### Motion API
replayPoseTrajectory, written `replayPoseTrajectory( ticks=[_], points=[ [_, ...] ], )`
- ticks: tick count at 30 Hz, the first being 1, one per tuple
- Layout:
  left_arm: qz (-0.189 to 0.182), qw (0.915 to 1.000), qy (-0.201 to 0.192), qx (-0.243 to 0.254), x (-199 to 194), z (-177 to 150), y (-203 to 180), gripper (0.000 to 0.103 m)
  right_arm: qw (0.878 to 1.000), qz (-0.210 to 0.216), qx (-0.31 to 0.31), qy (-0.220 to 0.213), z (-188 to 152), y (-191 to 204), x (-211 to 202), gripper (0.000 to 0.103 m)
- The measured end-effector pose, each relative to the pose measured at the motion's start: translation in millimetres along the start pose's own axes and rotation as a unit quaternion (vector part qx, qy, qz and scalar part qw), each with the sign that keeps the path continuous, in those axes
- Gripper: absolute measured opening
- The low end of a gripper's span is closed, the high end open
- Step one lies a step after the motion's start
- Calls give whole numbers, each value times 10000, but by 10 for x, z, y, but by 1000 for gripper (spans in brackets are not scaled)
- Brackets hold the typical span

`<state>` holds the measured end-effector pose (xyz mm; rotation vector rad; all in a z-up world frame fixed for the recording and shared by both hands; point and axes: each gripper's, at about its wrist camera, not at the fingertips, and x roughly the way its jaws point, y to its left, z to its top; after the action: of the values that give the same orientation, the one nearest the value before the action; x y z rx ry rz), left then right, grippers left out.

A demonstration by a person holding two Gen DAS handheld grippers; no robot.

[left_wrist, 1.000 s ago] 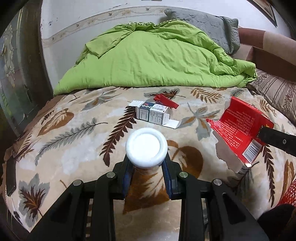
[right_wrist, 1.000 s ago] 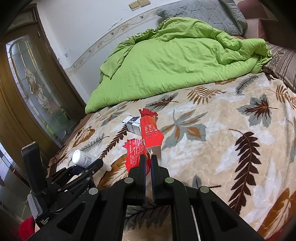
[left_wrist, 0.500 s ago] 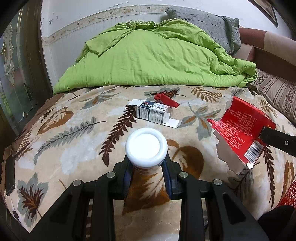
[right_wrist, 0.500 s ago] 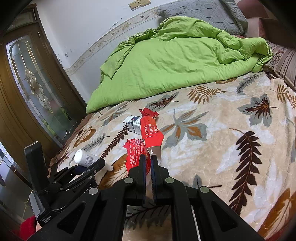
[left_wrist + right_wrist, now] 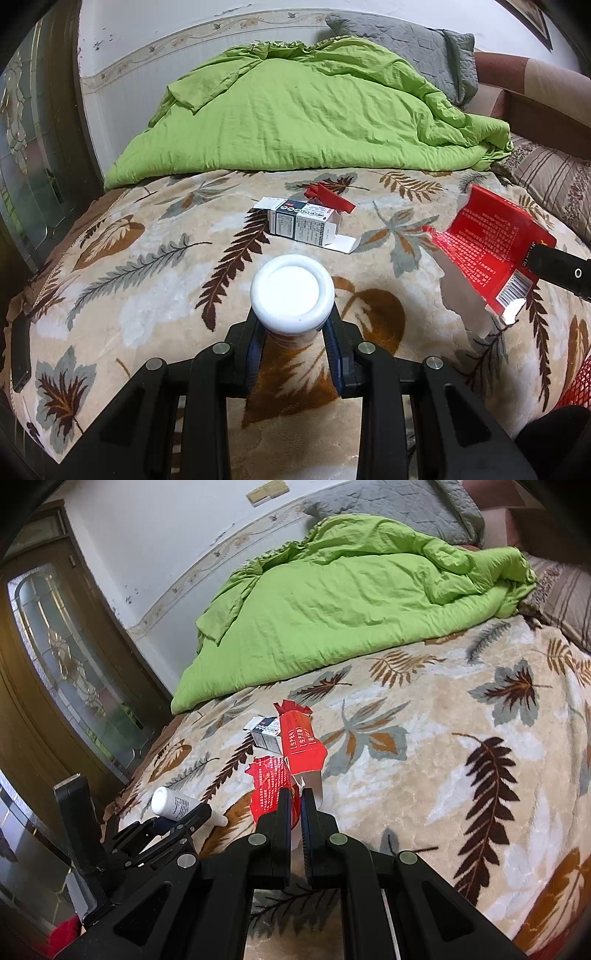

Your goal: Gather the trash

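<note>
My left gripper point(image 5: 293, 334) is shut on a white plastic bottle point(image 5: 291, 290), its round base facing the camera; the same bottle point(image 5: 173, 805) shows at the lower left of the right wrist view. My right gripper point(image 5: 294, 805) is shut on a torn red carton point(image 5: 295, 753), held above the leaf-patterned blanket point(image 5: 443, 775). That red carton point(image 5: 491, 254) appears at the right of the left wrist view. A small white and blue box point(image 5: 304, 225) lies open on the blanket, with a red scrap point(image 5: 328, 197) just behind it.
A crumpled green duvet point(image 5: 295, 118) covers the far half of the bed, with grey and striped pillows behind and to the right. A dark wooden door with patterned glass point(image 5: 55, 664) stands at the left. Red mesh point(image 5: 576, 384) shows at the lower right of the left wrist view.
</note>
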<state>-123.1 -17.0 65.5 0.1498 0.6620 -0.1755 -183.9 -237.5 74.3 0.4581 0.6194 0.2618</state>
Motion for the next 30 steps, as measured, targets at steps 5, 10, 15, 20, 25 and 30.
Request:
replayPoseTrajectory(
  ticks=[5,10,15,20,25,30],
  points=[
    [-48,10000,-13,63,-2,-16,-41,29,10000,5,52,-41,-32,-19,-157,6],
    [-100,9999,-19,93,-43,-26,-69,29,9999,-86,-3,-114,-59,-44,-360,6],
    [-197,9998,4,99,-123,-42,-115,29,9997,-216,50,-134,-97,-135,-618,6],
    [-396,9990,97,198,-227,-69,-251,29,9989,-373,140,-227,-117,-272,-915,6],
    [-523,9980,31,353,-363,-60,-402,29,9978,-539,256,-297,-168,-421,-1190,6],
    [-663,9964,-36,519,-492,-34,-601,29,9962,-687,416,-334,-255,-580,-1415,6]
  ],
)
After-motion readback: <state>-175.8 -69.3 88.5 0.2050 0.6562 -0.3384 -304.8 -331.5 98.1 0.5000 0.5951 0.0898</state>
